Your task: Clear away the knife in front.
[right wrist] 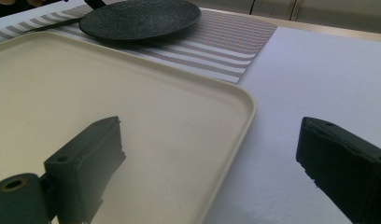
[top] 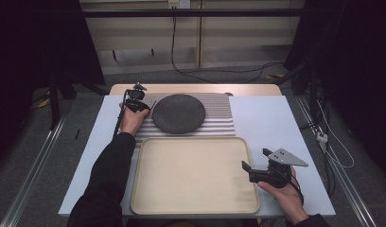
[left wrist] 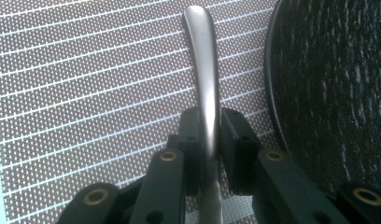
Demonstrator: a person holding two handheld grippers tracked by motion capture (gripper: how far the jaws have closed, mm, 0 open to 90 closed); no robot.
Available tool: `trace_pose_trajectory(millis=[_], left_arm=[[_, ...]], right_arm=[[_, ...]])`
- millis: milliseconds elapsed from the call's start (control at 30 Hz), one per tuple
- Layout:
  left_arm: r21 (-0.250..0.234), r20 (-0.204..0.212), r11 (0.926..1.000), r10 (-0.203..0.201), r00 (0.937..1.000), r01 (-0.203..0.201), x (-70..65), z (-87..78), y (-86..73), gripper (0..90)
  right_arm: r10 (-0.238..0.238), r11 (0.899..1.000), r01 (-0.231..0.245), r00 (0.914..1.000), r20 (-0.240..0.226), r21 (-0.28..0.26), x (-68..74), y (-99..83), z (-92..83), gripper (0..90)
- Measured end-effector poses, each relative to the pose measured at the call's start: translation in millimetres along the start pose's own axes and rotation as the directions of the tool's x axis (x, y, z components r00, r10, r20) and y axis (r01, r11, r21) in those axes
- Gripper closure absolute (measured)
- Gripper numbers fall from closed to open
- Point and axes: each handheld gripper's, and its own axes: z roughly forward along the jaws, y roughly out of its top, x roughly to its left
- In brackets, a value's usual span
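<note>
The left gripper [top: 140,105] sits at the far left of the striped placemat [top: 219,124], just beside the dark round plate [top: 178,113]. Its 2 jaws are pressed together on the handle of a metal utensil [left wrist: 206,88], which runs forward between them over the mat, with the plate's rim close on one side. From the high view the utensil's thin end [top: 153,104] pokes out toward the plate; which kind of utensil it is I cannot tell. The right gripper [top: 256,160] is held low at the near right of the table [top: 271,113], with its 2 jaws spread wide and nothing between them. 1 jaw hangs over the right part of the cream tray [right wrist: 132,107] and the other over the bare tabletop past the tray's edge. The tray lies in front of the placemat, touching its near edge.
</note>
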Motion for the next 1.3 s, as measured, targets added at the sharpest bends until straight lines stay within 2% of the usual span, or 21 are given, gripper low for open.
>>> trace_pose_trajectory(millis=[100,633,733,867,1300], left_arm=[[0.005,-0.012,0.9999,0.009,0.9999,-0.009,-1.2,0.2,0.7,79.1],[0.015,-0.007,0.9998,0.015,0.9999,-0.015,-1.8,-2.0,0.1,80.1],[0.01,-0.009,0.9999,0.0,1.0,0.001,-2.0,-2.1,-0.3,80.1],[0.014,-0.01,0.9999,0.0,0.9999,0.0,-1.3,-3.1,-1.3,80.1],[0.003,0.006,0.9999,0.015,0.9999,-0.015,-0.7,-17.7,-0.8,80.1]], right_arm=[[-0.003,1.0,0.003,1.0,-0.002,0.001,0.2,0.1,0.1,7.1],[-0.005,1.0,0.005,1.0,-0.001,0.002,0.5,-0.1,0.3,7.1],[-0.004,1.0,0.004,1.0,0.0,0.003,0.4,-0.1,0.3,7.1],[-0.005,1.0,0.005,1.0,0.001,0.006,0.4,-0.2,0.3,7.2],[-0.007,1.0,0.007,1.0,0.003,0.006,0.5,-0.1,0.5,7.2]])
